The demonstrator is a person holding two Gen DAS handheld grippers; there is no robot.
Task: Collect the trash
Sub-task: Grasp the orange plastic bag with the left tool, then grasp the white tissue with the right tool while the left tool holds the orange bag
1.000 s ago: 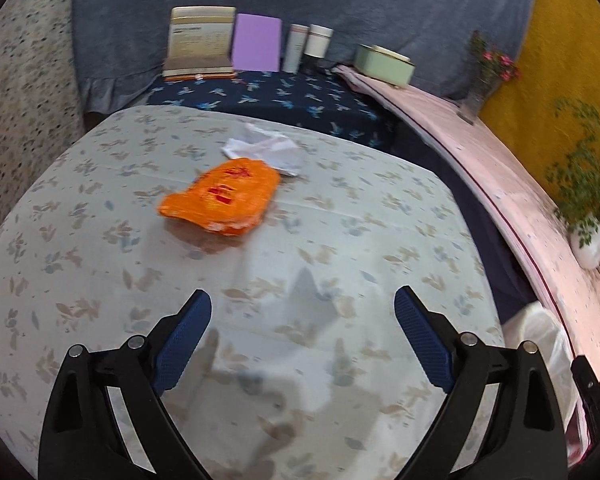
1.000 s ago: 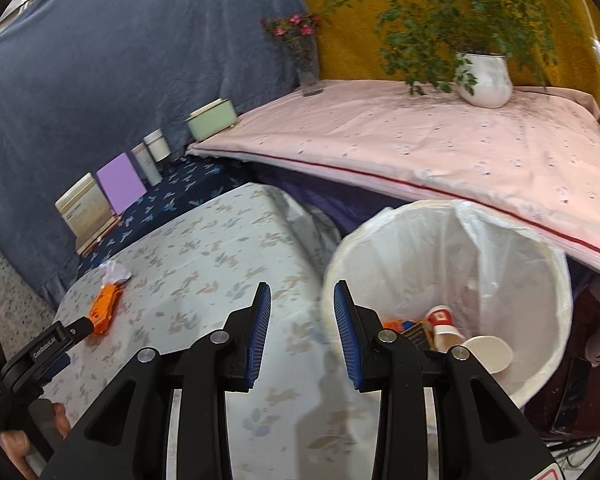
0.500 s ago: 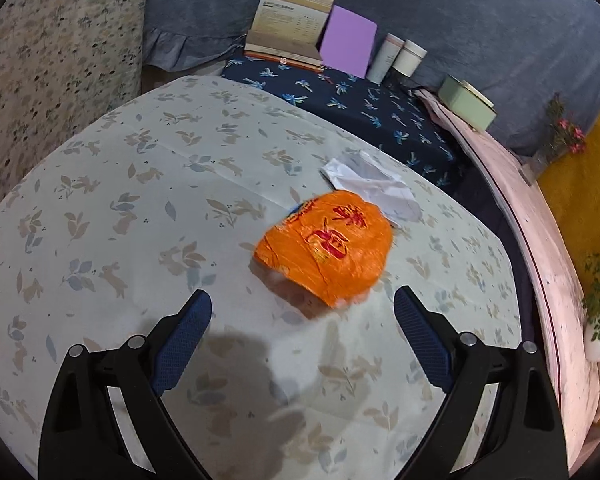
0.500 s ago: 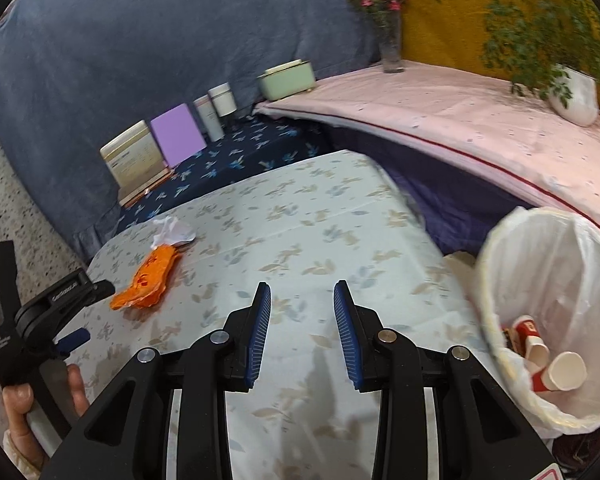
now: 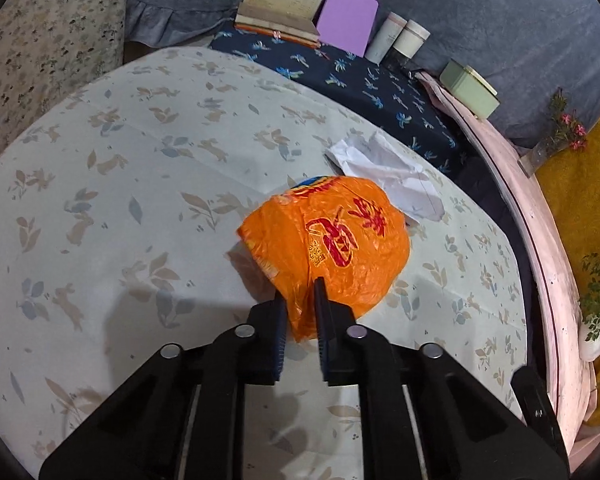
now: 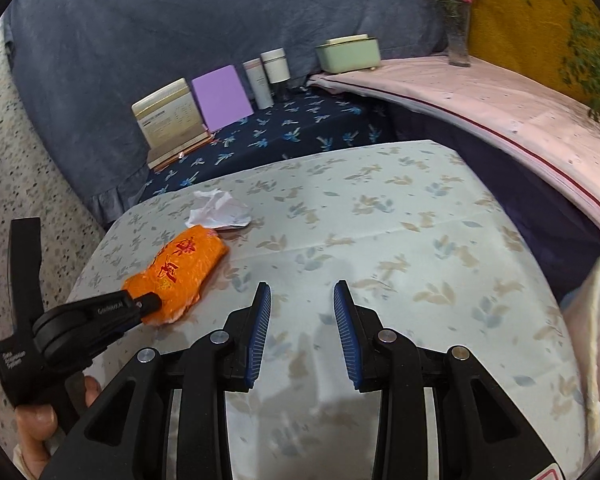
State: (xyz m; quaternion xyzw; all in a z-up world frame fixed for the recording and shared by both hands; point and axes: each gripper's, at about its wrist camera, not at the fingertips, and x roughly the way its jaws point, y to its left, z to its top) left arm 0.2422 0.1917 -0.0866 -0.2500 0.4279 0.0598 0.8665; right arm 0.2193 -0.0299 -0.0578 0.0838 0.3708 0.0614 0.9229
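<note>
Left tongs just closed on orange wrapper's near edge (table's left side); right tongs parted

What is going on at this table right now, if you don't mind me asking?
A person is clearing trash with a hand-held gripper in each hand. The left gripper has just been closing, and its jaws now pinch the near edge of the orange wrapper on the table. A crumpled white paper lies just behind it, untouched. The right gripper hovers over the table, open and empty.

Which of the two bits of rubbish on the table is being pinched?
The orange wrapper, clamped at its near end by the left gripper. The crumpled white paper beside it lies untouched.
</note>
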